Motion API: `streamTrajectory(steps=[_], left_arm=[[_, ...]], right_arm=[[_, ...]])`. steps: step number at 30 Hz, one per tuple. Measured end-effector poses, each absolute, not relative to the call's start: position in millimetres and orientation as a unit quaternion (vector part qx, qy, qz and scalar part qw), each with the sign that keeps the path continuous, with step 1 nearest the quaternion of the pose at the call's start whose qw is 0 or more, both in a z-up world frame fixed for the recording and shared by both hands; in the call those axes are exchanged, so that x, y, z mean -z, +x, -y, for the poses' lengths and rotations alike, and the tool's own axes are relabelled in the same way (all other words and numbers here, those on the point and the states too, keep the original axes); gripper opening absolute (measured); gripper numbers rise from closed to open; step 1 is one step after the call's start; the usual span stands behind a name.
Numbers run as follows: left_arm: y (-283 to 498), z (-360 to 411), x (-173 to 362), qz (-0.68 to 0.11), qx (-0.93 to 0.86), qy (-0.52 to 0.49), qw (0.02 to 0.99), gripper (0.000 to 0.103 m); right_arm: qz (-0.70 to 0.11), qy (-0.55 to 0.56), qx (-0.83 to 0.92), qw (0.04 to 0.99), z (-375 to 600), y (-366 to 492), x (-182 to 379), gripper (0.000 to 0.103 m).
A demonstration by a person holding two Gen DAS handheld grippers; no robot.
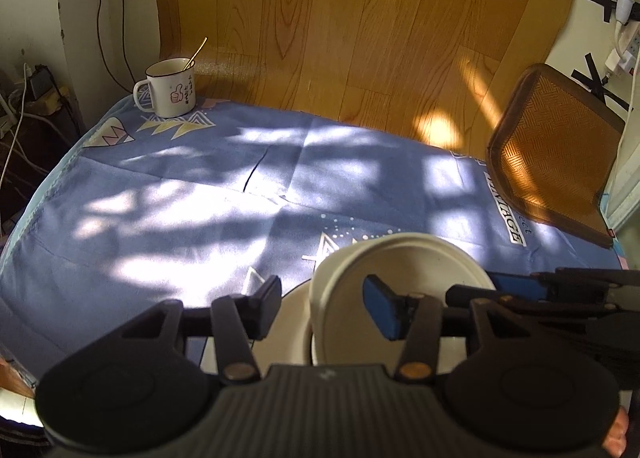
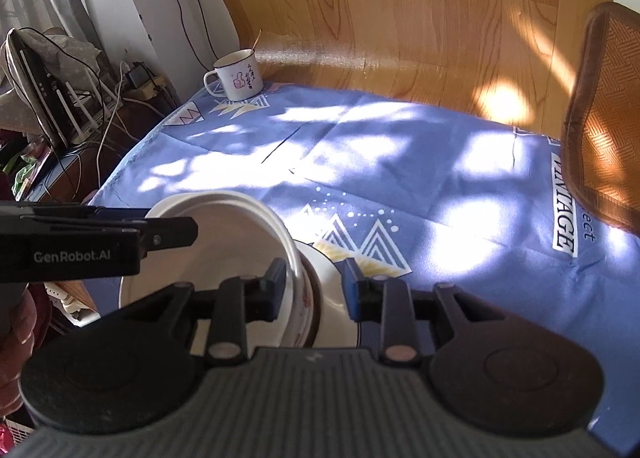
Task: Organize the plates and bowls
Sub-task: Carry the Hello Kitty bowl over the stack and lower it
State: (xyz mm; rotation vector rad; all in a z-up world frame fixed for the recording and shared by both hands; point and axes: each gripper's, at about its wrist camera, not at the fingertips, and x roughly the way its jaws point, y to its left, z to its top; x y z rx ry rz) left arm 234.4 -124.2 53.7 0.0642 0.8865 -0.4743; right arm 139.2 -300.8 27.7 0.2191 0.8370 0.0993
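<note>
We have the white bowl [image 2: 224, 242] sitting on the plate [image 2: 328, 290] at the near edge of the surface with the blue cloth [image 2: 400, 161]. Our right gripper [image 2: 314, 290] straddles the bowl's right wall, jaws apart and not yet clamped. Our left gripper [image 1: 324, 300] hangs over the opposite rim, jaws also apart. To seat the bowl well, we should centre it on the plate before closing, grip the wall squarely, and keep it level. The enamel mug [image 2: 236, 75] stands well apart at the far corner.
</note>
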Motion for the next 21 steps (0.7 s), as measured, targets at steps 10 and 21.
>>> streamTrajectory(steps=[10,21], left_arm=[[217,112,-50,-0.423,0.237,0.022,0.875,0.052],[189,83,-37,-0.395,0.256,-0.032,0.882,0.076]], right_arm=[[-0.372,0.122,-0.053,0.919,308,114,-44,0.041],[-0.275,0.316,-0.095,0.903,337,54,-14,0.050]])
